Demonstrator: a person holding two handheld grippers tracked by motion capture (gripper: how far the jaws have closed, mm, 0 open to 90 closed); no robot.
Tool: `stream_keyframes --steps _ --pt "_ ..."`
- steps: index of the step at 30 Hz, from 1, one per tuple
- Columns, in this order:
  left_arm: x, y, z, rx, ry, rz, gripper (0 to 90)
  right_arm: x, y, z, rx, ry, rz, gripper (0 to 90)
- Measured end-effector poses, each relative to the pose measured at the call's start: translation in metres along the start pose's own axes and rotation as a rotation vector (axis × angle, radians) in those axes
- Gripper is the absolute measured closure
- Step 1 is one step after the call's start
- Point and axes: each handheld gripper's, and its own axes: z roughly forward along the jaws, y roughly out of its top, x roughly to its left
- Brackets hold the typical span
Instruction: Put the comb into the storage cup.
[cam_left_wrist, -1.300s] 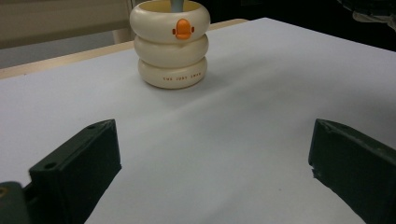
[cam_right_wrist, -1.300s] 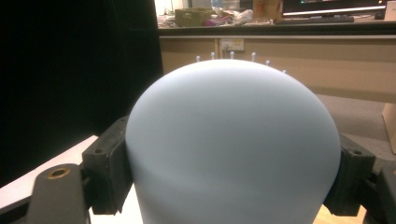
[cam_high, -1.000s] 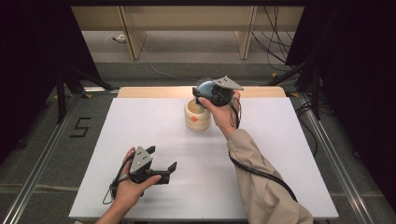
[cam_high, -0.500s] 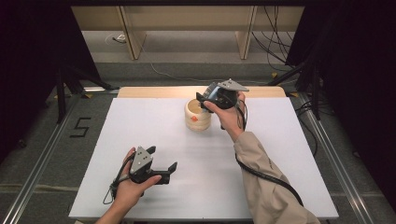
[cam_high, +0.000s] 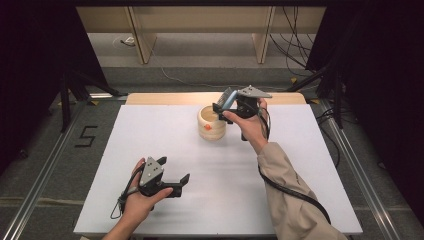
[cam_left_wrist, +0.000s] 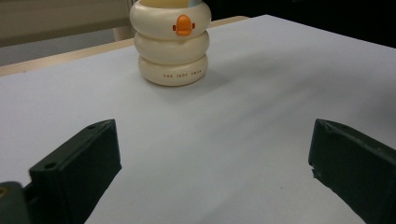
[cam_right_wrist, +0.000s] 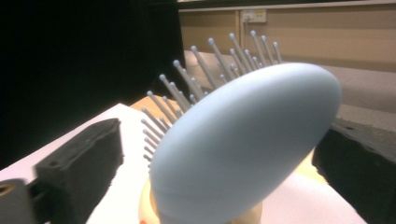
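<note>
Your right gripper (cam_high: 223, 106) is hovering at the rim of a cream holder (cam_high: 211, 123), a glossy pot shaped like three stacked rings with a small orange beak on its side. Between the spread jaws a pale blue hairbrush (cam_right_wrist: 243, 144) is standing in the holder, its smooth oval back facing the camera and thin ball-tipped bristles fanning behind. The jaws are sitting either side of the brush head, seemingly not touching it, though the right one is partly hidden. The handle is out of sight inside the pot. Your left gripper (cam_high: 177, 182) is resting low over the matte white tabletop (cam_high: 310, 165), jaws wide apart and empty, well away from the holder.
</note>
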Motion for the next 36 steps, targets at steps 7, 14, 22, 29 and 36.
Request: stream_keyframes --steps 7,14,22,29,36 --pt "0.0 0.0 0.0 0.0 0.001 -0.002 1.7 -0.004 -0.001 -0.009 0.042 0.014 -0.019 0.3" --pt "0.001 -0.001 0.001 0.003 0.003 -0.004 1.7 -0.011 -0.005 -0.023 0.057 0.016 -0.026 0.3" --pt "0.001 -0.002 0.002 0.008 0.005 -0.007 1.7 -0.018 -0.017 -0.036 0.085 0.003 -0.048 0.3" --pt "0.001 -0.002 0.001 0.01 0.005 -0.007 1.7 -0.024 -0.024 -0.046 0.095 0.012 -0.046 1.1" --pt "0.002 -0.003 0.001 0.01 0.01 -0.008 1.7 -0.024 -0.034 -0.06 0.11 0.007 -0.076 0.9"
